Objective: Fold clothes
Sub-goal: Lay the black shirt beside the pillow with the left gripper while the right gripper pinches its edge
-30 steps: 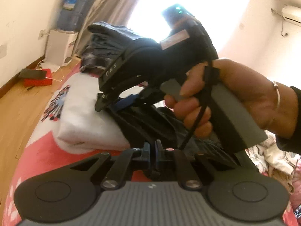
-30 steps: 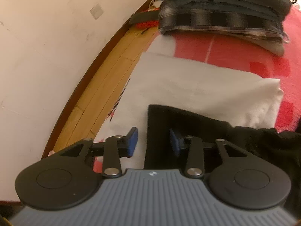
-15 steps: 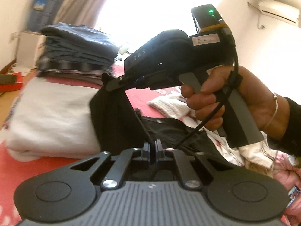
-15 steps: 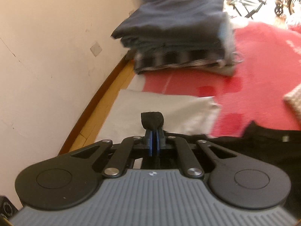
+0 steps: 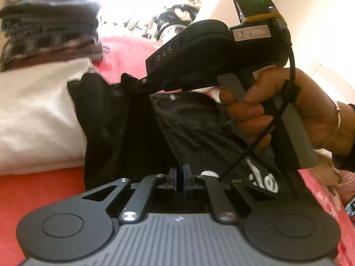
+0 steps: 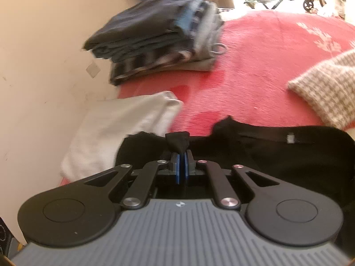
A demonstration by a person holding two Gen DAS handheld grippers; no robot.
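Left gripper angled downward, jaws pinched together. Right gripper likewise clamped tight, gripped by a hand around its handle.

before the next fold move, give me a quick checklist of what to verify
1. Right gripper shut on the black garment: ok, a tuft of cloth sticks out past its pads.
2. Left gripper shut on the garment: ok, taut cloth runs into the pads.
3. Garment spread flat: not ok, it is bunched and creased.
4. White folded cloth clear of the garment: not ok, the black edge overlaps it.
5. Folded stack out of the way: ok.
6. Red blanket space ahead: ok.
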